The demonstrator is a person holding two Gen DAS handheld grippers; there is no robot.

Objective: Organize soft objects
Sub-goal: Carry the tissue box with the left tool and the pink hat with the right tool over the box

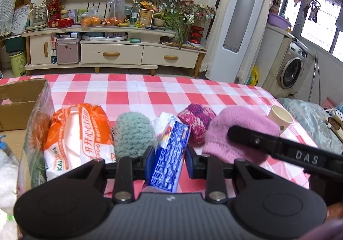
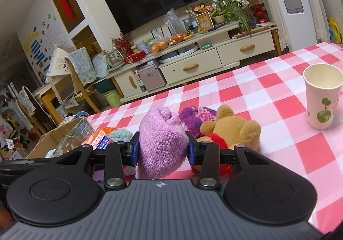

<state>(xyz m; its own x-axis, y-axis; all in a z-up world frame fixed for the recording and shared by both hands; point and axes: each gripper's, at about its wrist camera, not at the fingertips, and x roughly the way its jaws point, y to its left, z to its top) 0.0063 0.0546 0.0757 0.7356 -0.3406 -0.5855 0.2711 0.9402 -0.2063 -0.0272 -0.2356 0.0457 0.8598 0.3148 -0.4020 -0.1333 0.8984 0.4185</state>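
The blue tissue pack (image 1: 169, 154) is sitting pinched between the pads of the left gripper (image 1: 170, 159), its long side pointing away from the camera and white tissue poking out at its far end. The grip looks to be at the pack's near half, probably so the pack can be carried without folding. The pink hat (image 2: 161, 145) is being squeezed by the right gripper (image 2: 163, 147); the knit is bulging above and below the pads, so the jaws are standing partly closed on soft bulk rather than fully together.

Just behind the pack, a teal yarn ball (image 1: 134, 136) is lying on the table (image 1: 133, 92), with an orange-and-white bag (image 1: 79, 139) to its left and a purple-pink yarn ball (image 1: 197, 121) to its right. A plush bear (image 2: 230, 129) is lying face down beside the hat, touching the purple yarn. These soft things are gathered in a loose row along the near side, likely waiting their turn.

A cardboard box (image 1: 23, 102) is standing open at the left edge, just beside the bag; judging by the task, it is the probable destination. A paper cup (image 2: 322, 95) is standing upright, well apart from the row.
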